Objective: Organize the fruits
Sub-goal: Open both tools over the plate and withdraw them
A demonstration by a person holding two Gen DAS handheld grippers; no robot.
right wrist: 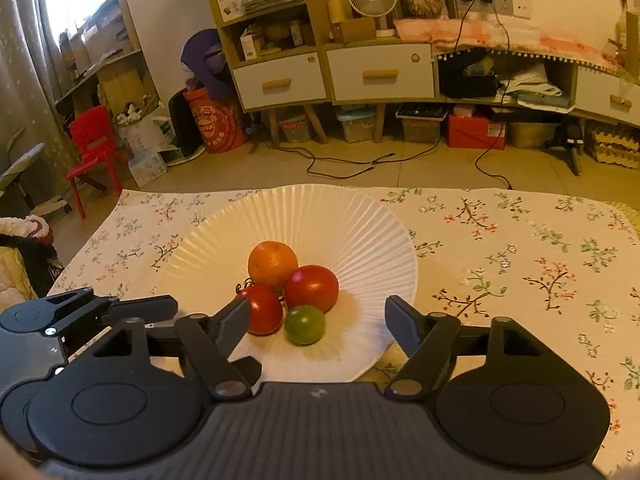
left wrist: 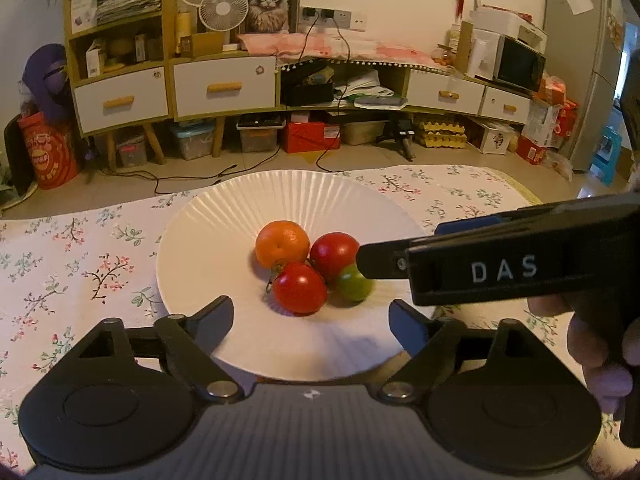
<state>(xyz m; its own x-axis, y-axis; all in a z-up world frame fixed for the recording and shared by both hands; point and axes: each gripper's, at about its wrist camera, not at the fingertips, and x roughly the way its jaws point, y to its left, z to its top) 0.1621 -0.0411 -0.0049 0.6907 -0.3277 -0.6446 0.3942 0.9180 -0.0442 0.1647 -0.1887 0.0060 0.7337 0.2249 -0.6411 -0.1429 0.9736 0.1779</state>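
Note:
A white ribbed plate (left wrist: 224, 216) (right wrist: 360, 232) sits on the floral tablecloth. On it lie an orange (left wrist: 282, 243) (right wrist: 273, 263), two red tomatoes (left wrist: 299, 288) (left wrist: 334, 254) (right wrist: 311, 288) (right wrist: 265, 310) and a green tomato (left wrist: 352, 285) (right wrist: 305, 325), all touching. My left gripper (left wrist: 311, 314) is open and empty at the plate's near edge. My right gripper (right wrist: 318, 320) is open and empty, its jaws standing either side of the green tomato. In the left wrist view it reaches in from the right, its fingertip (left wrist: 370, 260) just above the green tomato.
The floral tablecloth (right wrist: 520, 264) covers the table to the right of the plate. Beyond the table's far edge are a floor with cables, a shelf and drawer unit (left wrist: 224, 84), storage boxes and a red chair (right wrist: 94, 148).

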